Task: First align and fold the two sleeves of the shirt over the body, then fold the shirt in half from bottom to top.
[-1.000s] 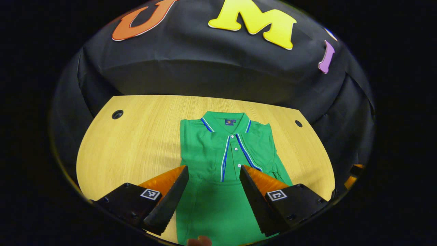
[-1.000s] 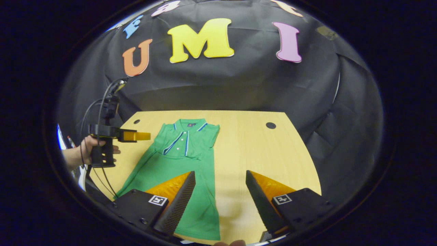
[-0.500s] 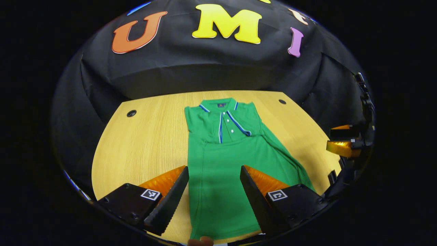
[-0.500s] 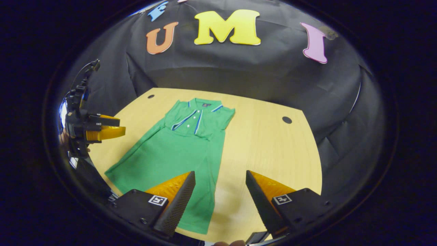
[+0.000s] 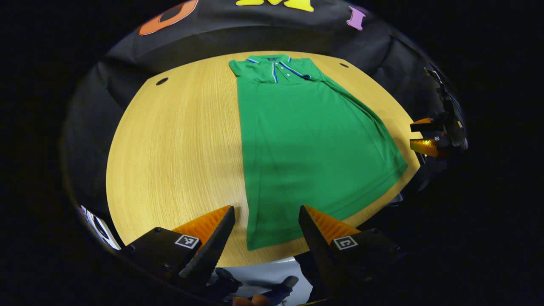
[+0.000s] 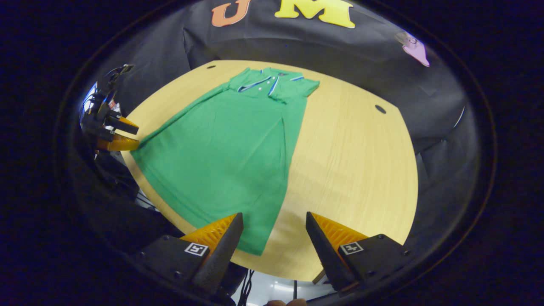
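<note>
Green shirt (image 5: 297, 140) flat on table (image 5: 178, 144), long axis running collar-far, hem-near. Left gripper (image 5: 265, 214), right gripper (image 6: 274, 221) both wide open, holding nothing.

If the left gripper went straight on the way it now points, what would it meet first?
Probably the bottom hem of the green shirt, which lies between the open fingers of the left gripper on the table; depth is unclear.

Left gripper view: high over worktop (image 5: 178, 140) near edge, facing forward toward the booth's wall. Right gripper view: same near edge, farther right, angled leftward. Both share the green shirt (image 5: 306, 140) and worktop.
</note>
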